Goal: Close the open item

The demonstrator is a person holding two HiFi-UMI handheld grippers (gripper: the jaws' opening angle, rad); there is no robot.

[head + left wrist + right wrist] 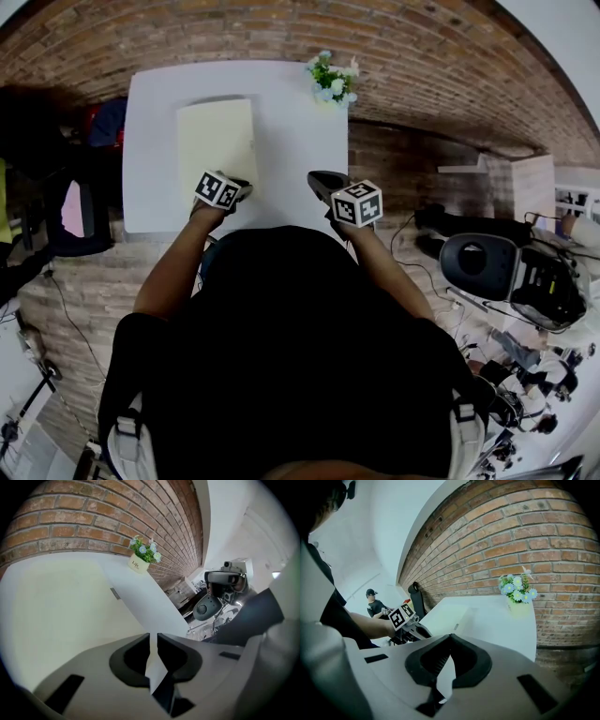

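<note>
Pale yellow folder [217, 139] lies just beyond L gripper [153, 639], long axis near-to-far; L jaws a slit apart, R gripper [450, 638] closed, both empty.

Rough brick wall [234, 28], smooth matt table [300, 150], matt paper-like folder [217, 136].

light: bright, even | focus: soft | edges: heavy fisheye bend, dark corners

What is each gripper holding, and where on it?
Nothing held. Right gripper is shut and empty; left gripper has jaws slightly apart, only white table showing between them, beside the yellow folder.
</note>
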